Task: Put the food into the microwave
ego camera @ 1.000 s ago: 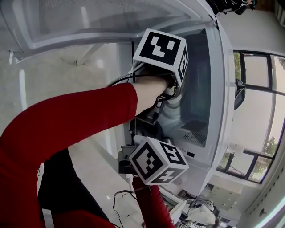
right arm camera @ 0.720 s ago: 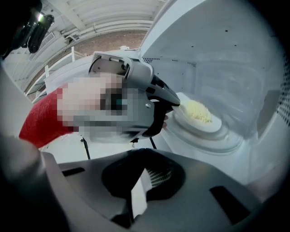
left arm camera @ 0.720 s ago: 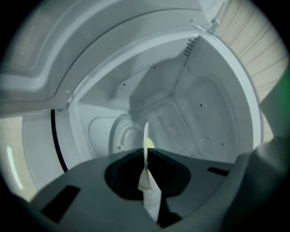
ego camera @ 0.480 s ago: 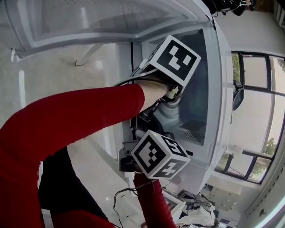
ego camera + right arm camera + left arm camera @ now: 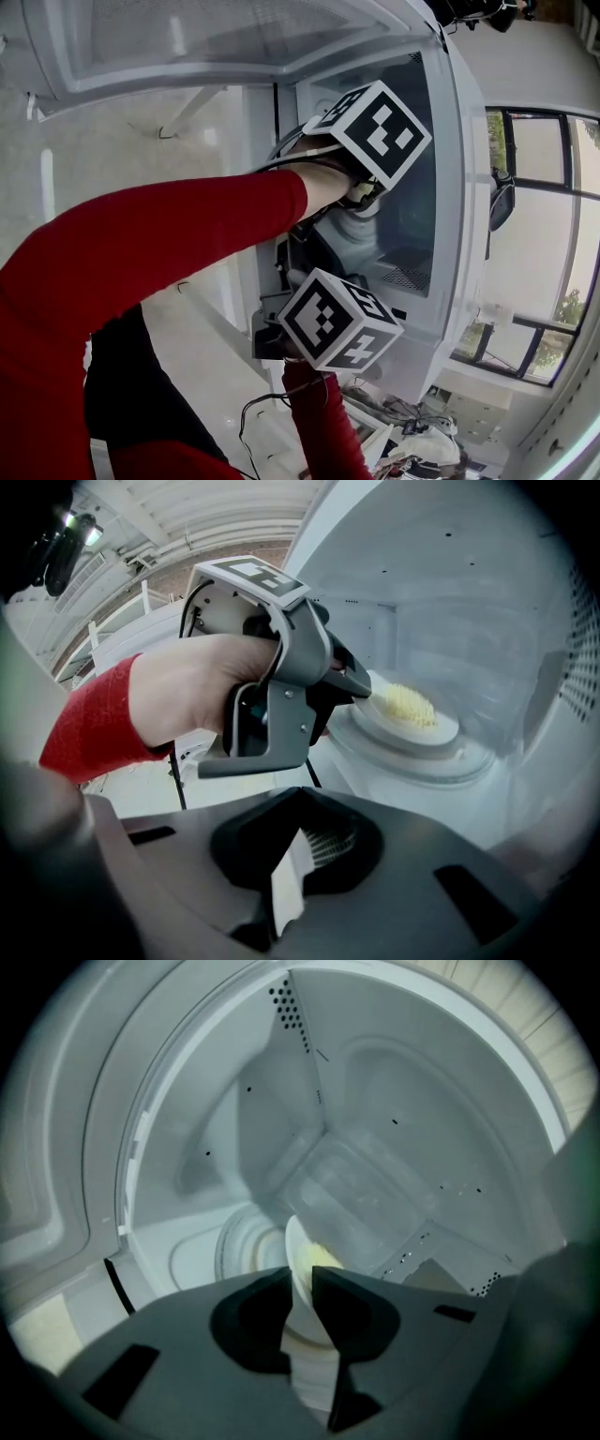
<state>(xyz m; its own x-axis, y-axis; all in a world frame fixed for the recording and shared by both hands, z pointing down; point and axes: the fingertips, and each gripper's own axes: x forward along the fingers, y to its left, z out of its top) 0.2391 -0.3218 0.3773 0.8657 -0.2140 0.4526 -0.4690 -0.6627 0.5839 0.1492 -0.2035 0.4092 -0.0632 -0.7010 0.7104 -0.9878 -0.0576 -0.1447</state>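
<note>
Opening left gripper (image 5: 300,1274) jaws around plate (image 5: 442,731) rim; yellow food (image 5: 410,703) on plate, mid-turntable (image 5: 473,761) inside microwave (image 5: 394,1072). Right gripper (image 5: 301,791) pressed together, empty.

Red sleeve (image 5: 159,253), black-and-white marker cube (image 5: 339,321)

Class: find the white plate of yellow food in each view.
Head view: hidden behind the left gripper.
Left gripper view: white plate of yellow food, edge-on between the opening jaws, lower centre.
Right gripper view: right of centre, on the turntable.
Shared landmark: white microwave cavity.
</note>
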